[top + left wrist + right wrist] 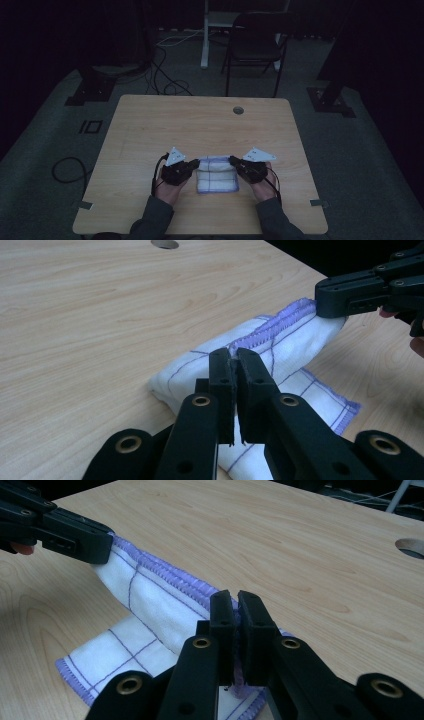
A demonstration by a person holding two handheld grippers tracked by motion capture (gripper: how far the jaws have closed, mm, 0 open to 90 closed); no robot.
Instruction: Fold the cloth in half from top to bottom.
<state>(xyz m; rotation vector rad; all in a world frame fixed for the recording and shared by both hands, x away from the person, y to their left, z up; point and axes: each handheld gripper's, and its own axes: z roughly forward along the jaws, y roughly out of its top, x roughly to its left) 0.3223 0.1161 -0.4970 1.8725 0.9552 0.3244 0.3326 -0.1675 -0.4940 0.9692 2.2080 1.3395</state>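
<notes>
Dim room, pale wooden table (150, 130): your white cloth with purple stitched grid (217, 175) lies near its front edge. Your left gripper (196, 163) and right gripper (233, 160) each pinch 1 far corner, lifting that hem, likely to fold it.

1. The high view hangs above the person's side of the counter (150, 120), facing forward and down from well back, taking in the whole top, the floor and a chair (255, 45) beyond.
2. The left tool (235, 357) carries a camera that looks along its own jaws from very close, low over the wood, toward the far edge.
3. The right tool (236, 600) carries another, equally close and low.
4. All three share the cloth (216, 175); each tool camera also catches the other tool at the cloth's far corner.
</notes>
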